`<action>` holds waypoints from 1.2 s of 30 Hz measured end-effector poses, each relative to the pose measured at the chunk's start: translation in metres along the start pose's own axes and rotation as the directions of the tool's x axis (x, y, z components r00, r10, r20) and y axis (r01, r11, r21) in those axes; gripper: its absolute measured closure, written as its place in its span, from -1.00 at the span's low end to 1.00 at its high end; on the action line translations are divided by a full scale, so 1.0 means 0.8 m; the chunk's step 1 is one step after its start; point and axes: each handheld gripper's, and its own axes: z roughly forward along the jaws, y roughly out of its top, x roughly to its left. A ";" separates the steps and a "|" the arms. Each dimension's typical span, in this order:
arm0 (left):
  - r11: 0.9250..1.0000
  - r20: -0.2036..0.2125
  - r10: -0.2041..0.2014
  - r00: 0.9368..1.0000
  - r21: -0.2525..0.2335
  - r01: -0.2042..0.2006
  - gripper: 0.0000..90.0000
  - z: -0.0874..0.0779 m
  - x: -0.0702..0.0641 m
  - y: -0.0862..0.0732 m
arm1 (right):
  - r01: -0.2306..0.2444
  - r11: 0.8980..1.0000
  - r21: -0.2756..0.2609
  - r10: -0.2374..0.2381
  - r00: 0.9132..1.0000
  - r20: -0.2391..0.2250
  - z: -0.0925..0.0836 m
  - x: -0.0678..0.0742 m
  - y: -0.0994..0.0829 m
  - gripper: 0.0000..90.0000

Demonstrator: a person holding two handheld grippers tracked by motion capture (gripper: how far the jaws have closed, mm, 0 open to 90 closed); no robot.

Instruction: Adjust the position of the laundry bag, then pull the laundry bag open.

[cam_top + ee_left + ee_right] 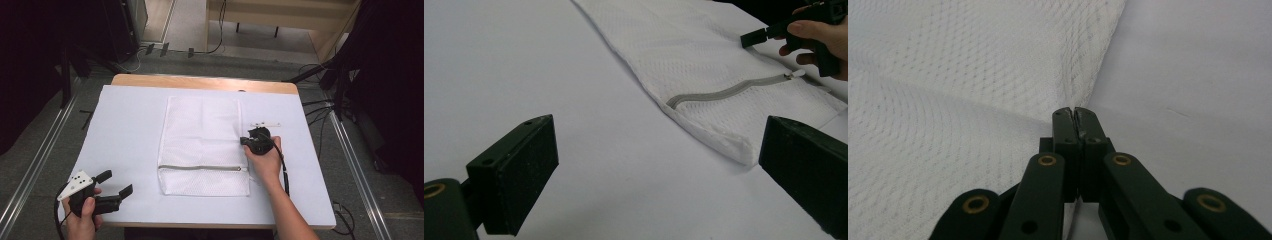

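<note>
White mesh bag [202, 145] flat at centre of table [125, 130], zipper [200, 167] closed. Right gripper [243, 141] at bag's right edge, fingers closed, whether pinching mesh: cannot tell. Left gripper [116, 184] idle, fingers wide. Judged step: securing edge; next, firm grip near zipper pull [795, 74].

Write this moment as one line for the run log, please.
left gripper: open, off bag | right gripper: shut at bag edge, grip unclear | zipper: closed

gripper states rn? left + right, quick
Left gripper: open, jaws wide apart, holding nothing, over the bare table short of the mesh bag.
Right gripper: jaws shut at the bag's right edge; whether fabric is pinched cannot be told.
</note>
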 end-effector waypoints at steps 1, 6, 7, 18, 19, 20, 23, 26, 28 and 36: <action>1.000 -0.001 -0.002 1.000 -0.001 0.002 -0.95 0.000 0.000 0.000 | -0.001 1.000 0.000 0.001 1.000 -0.005 -0.001 0.000 0.000 0.97; 1.000 -0.027 -0.011 1.000 -0.013 0.011 -0.95 -0.002 0.002 0.000 | -0.032 0.997 -0.067 0.031 0.999 -0.009 -0.017 -0.002 0.004 0.44; 1.000 -0.028 -0.011 1.000 -0.015 0.010 -0.95 -0.003 0.001 0.000 | -0.021 0.996 -0.083 0.019 1.000 -0.019 -0.022 -0.003 0.003 0.37; 1.000 -0.006 0.012 1.000 -0.013 -0.012 -0.95 0.013 -0.018 0.007 | 0.003 0.985 -0.171 -0.019 0.996 -0.089 -0.095 -0.021 -0.050 0.06; 1.000 -0.006 0.012 1.000 -0.013 -0.012 -0.95 0.013 -0.018 0.007 | 0.003 0.985 -0.171 -0.019 0.996 -0.089 -0.095 -0.021 -0.050 0.06; 1.000 0.006 0.025 1.000 -0.007 -0.025 -0.95 0.018 -0.025 0.009 | -0.005 0.986 -0.168 -0.014 0.994 -0.109 -0.107 -0.025 -0.068 0.07; 0.999 0.016 0.050 0.999 0.002 -0.050 -0.95 0.032 -0.037 0.017 | 0.001 0.987 -0.160 -0.021 0.992 -0.122 -0.116 -0.028 -0.087 0.07; 0.997 0.030 0.071 0.997 0.002 -0.071 -0.95 0.045 -0.050 0.023 | -0.005 0.989 -0.150 -0.015 0.992 -0.129 -0.120 -0.030 -0.096 0.07; 0.996 0.061 0.086 0.994 0.014 -0.087 -0.95 0.062 -0.065 0.028 | 0.007 0.991 -0.134 -0.026 0.990 -0.141 -0.121 -0.028 -0.105 0.07; 0.997 0.108 0.066 0.992 0.033 -0.070 -0.95 0.097 -0.093 0.043 | 0.032 0.993 -0.115 -0.052 0.983 -0.175 -0.119 -0.014 -0.121 0.23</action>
